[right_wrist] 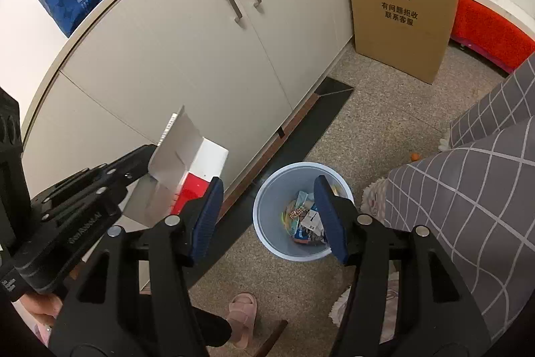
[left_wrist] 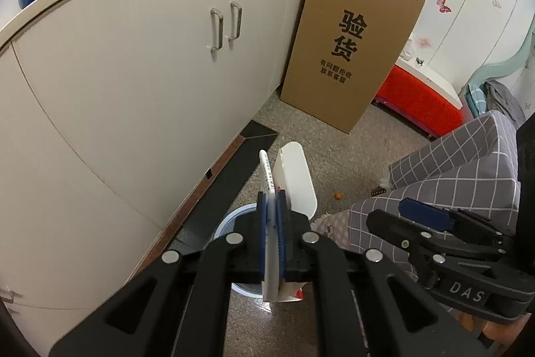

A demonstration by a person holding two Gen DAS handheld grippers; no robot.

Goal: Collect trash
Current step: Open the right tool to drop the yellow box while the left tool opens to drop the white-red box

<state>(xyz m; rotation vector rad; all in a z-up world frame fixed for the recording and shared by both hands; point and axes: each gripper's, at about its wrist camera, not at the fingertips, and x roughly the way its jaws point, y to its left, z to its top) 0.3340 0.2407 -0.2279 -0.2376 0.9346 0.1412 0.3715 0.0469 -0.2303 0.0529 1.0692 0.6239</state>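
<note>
My left gripper was clamped on the flattened white carton, held up on edge beside and above the trash bin, which lay below and ahead of my empty, spread right gripper.

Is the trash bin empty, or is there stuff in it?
Not empty. The right wrist view looks down into the pale blue bin, and colourful wrappers and scraps of paper cover its bottom; it is far from full.
</note>
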